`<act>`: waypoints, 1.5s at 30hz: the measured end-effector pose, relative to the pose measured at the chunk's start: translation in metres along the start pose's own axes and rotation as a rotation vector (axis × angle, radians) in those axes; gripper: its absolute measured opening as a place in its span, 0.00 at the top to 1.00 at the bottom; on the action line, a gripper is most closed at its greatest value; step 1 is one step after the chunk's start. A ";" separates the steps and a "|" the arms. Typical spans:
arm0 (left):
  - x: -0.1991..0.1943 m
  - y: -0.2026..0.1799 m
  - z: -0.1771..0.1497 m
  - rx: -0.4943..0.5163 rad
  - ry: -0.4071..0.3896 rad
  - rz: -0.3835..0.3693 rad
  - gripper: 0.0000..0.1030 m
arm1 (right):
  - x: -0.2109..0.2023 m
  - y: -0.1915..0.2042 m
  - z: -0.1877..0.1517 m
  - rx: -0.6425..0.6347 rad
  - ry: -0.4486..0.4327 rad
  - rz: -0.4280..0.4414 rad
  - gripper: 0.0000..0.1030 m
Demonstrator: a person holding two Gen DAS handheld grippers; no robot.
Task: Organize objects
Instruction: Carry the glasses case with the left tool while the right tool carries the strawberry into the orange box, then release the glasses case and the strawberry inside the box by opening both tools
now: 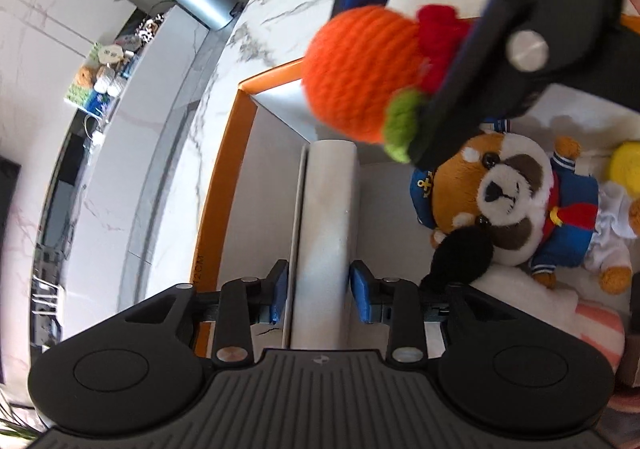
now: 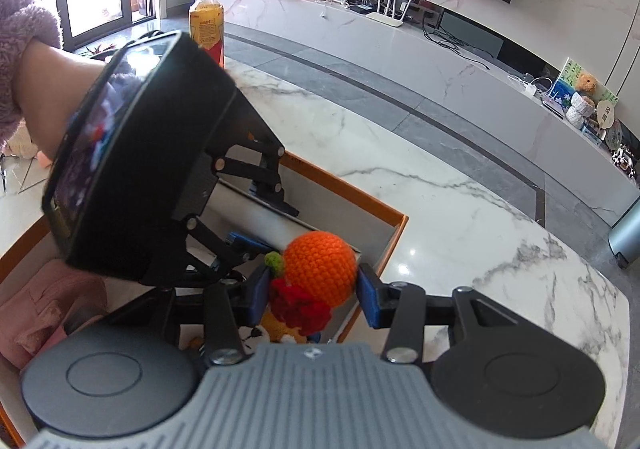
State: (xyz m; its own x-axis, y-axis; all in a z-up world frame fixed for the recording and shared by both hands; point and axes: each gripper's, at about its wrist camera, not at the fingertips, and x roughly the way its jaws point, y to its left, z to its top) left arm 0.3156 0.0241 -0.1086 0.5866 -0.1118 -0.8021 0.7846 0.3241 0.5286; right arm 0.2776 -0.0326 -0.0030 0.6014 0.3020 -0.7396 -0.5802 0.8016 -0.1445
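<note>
My right gripper is shut on a crocheted orange ball with red and green trim, and hangs over the corner of an orange-rimmed box. In the left wrist view the ball hangs at the top, in the right gripper. My left gripper reaches down into the box. Its blue pads stand on either side of a white tube that lies on the box floor, with a thin gap on each side. From the right wrist view the left gripper is a big black body held by a hand.
A red-panda plush in a sailor suit, a yellow toy and pink striped cloth lie in the box. The box stands on a marble table with a tea bottle at its far side. A fuzzy pink sleeve is at the left.
</note>
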 end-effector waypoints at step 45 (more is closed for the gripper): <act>-0.154 0.041 -0.068 -0.774 -0.040 -0.018 0.70 | 0.008 0.087 0.021 -0.019 0.030 0.282 0.53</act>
State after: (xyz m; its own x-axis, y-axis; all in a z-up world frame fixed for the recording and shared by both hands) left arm 0.2435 0.1187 0.0181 0.5938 -0.1524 -0.7900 0.4386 0.8845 0.1590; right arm 0.2434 0.0503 -0.0081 0.3984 0.4957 -0.7717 -0.7326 0.6782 0.0574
